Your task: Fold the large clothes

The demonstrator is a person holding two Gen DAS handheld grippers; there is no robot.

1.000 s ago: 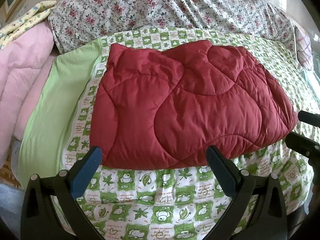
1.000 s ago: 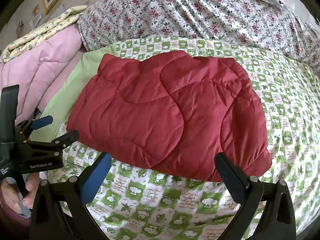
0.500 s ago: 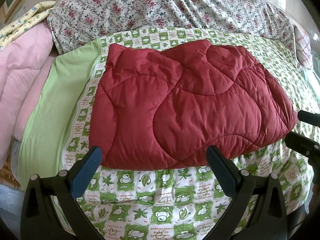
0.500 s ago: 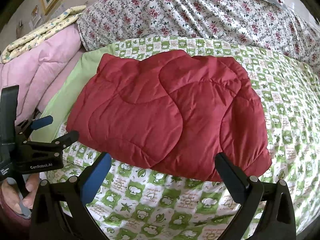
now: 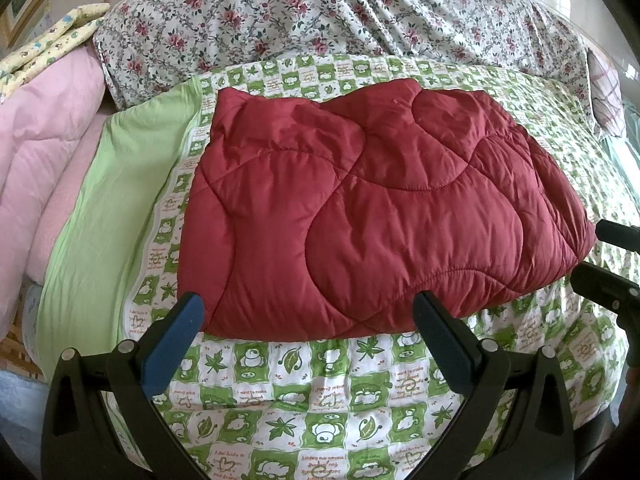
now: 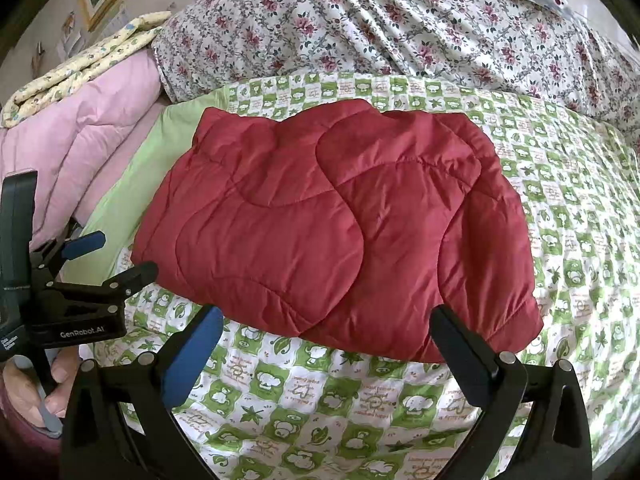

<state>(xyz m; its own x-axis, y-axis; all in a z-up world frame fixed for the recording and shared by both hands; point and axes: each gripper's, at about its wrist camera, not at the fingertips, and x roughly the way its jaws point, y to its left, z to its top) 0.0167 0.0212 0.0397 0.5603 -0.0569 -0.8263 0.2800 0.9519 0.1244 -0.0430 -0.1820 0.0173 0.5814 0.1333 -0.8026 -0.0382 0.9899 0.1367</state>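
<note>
A red quilted garment (image 5: 372,216) lies folded into a thick rectangle on the green-and-white patterned bedspread (image 5: 320,412), in the middle of the bed. The left tool (image 5: 308,320) hovers just short of its near edge, fingers spread wide and holding nothing. The right tool (image 6: 326,330) does the same further right, also wide and empty. A floral duvet (image 6: 400,28) is heaped behind, and a pink quilt (image 5: 44,128) lies to the left.

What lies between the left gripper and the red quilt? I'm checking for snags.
Only a bare strip of green-patterned sheet separates the open left gripper from the red quilt, seen in the left wrist view.
</note>
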